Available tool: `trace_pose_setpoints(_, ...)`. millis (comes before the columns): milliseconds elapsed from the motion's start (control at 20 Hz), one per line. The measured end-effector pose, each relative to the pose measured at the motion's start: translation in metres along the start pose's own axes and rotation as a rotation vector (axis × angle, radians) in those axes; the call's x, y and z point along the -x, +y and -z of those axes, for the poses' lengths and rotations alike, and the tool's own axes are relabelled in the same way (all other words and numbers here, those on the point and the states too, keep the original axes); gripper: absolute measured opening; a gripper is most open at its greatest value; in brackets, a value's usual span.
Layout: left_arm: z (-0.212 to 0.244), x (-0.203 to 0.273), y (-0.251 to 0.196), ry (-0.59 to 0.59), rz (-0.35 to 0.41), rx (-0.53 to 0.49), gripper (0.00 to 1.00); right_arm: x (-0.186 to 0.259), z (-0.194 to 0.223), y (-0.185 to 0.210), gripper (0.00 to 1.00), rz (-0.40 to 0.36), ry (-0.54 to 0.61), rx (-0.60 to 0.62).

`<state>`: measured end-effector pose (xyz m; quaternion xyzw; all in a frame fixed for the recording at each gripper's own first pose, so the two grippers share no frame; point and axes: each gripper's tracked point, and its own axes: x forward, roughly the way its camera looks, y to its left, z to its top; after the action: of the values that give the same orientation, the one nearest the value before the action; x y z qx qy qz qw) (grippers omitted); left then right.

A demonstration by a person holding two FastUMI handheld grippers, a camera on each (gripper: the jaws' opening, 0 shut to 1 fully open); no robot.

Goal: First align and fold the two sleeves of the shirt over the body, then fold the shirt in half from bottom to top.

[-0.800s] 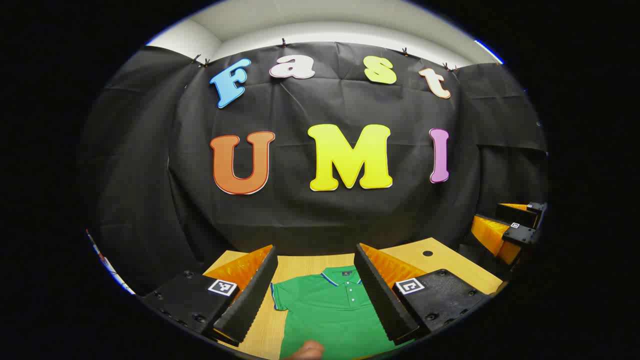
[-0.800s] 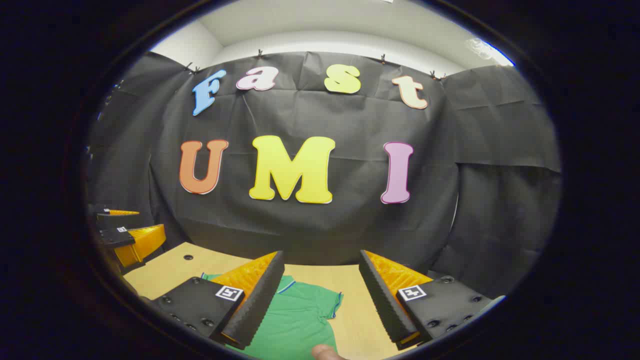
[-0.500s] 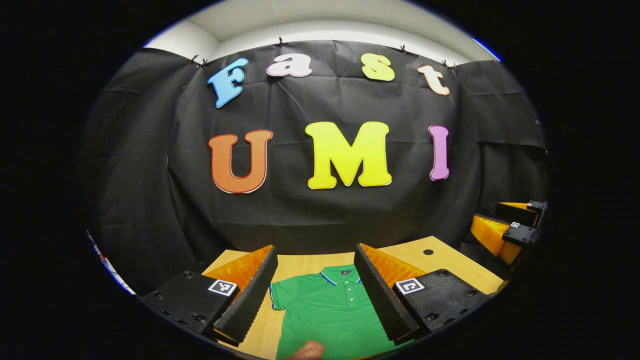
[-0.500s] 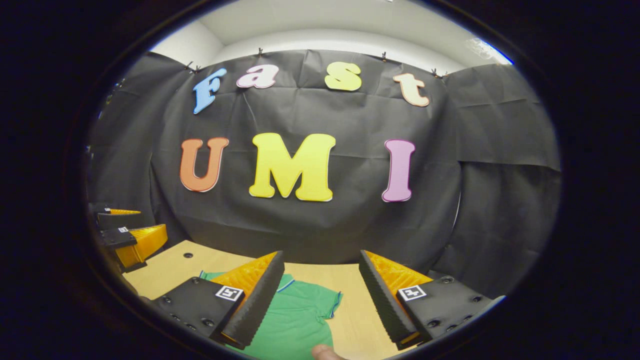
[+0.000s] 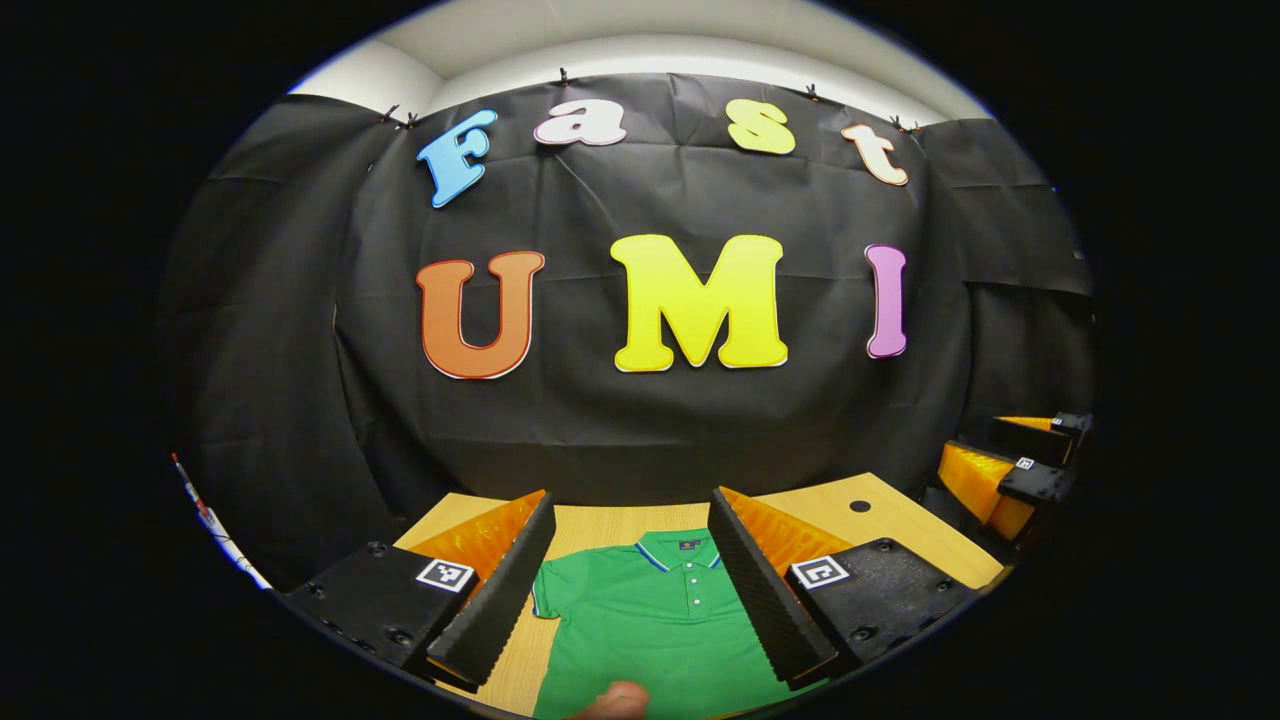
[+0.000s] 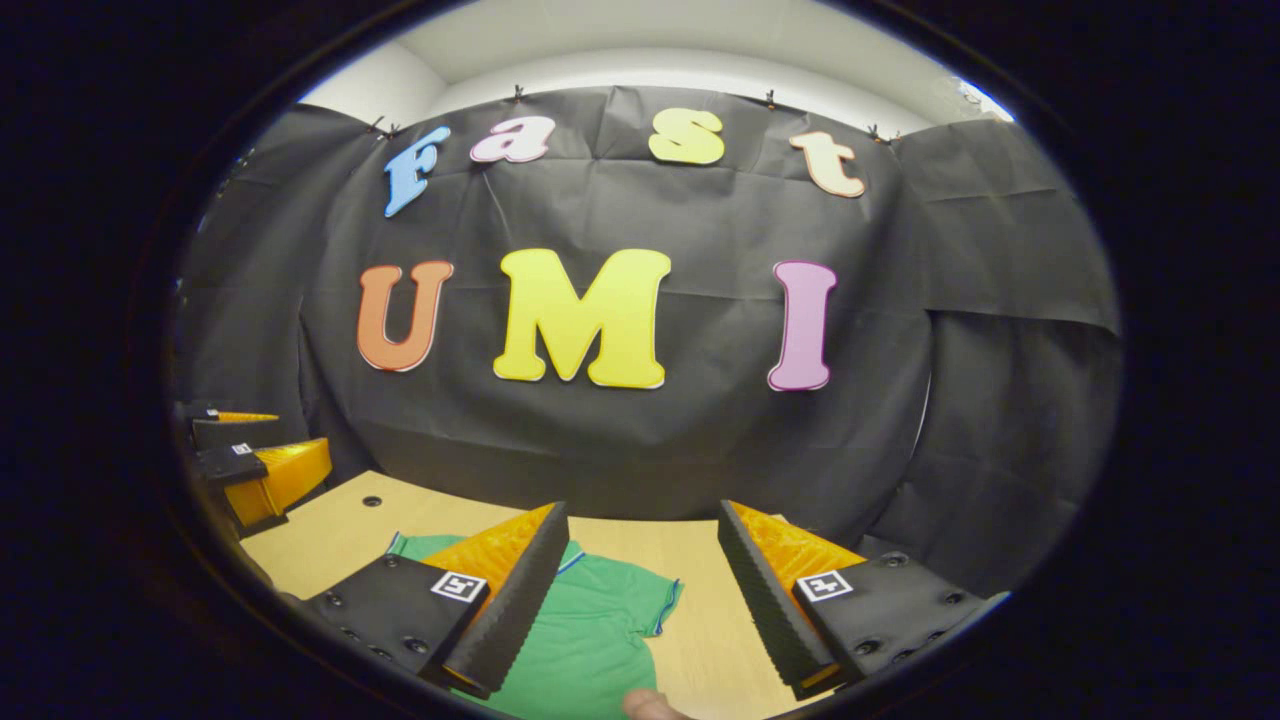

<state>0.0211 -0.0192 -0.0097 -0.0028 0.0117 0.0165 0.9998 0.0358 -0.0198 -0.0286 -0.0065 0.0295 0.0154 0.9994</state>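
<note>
A green polo shirt (image 5: 640, 625) lies flat and face up on the wooden table (image 5: 890, 525), collar (image 5: 680, 548) toward the wall. My left gripper (image 5: 630, 505) hovers open above its chest, the short left sleeve (image 5: 548, 595) just beside one finger. In the right gripper view the shirt (image 6: 600, 635) runs under the left finger, and its right sleeve (image 6: 660, 605) shows in the gap. My right gripper (image 6: 643, 510) is open with nothing in it. Each gripper appears in the other's view, at the side: the right gripper (image 5: 1010, 470) and the left gripper (image 6: 255, 465).
The black booth wall stands right behind the table's far edge. A small round hole (image 5: 860, 506) marks the tabletop near the back; it is the hole (image 6: 372, 500) at the left in the right gripper view. A fingertip (image 5: 615, 700) shows at the bottom edge.
Both views have tipped a little downward, so more of the shirt and table shows. The shirt has drifted slightly left in the left gripper view. Both grippers stay open.
</note>
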Motion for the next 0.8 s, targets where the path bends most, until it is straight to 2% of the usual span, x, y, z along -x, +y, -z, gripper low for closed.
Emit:
trace_pose_setpoints(450,0.000,-0.004,-0.006,0.011,-0.033,-0.006,0.99,-0.062,0.107,-0.020,0.96,0.007,0.202,-0.006)
trace_pose_setpoints(800,0.013,-0.003,-0.012,0.071,-0.105,-0.030,0.99,-0.137,0.206,-0.048,0.96,0.052,0.404,-0.066)
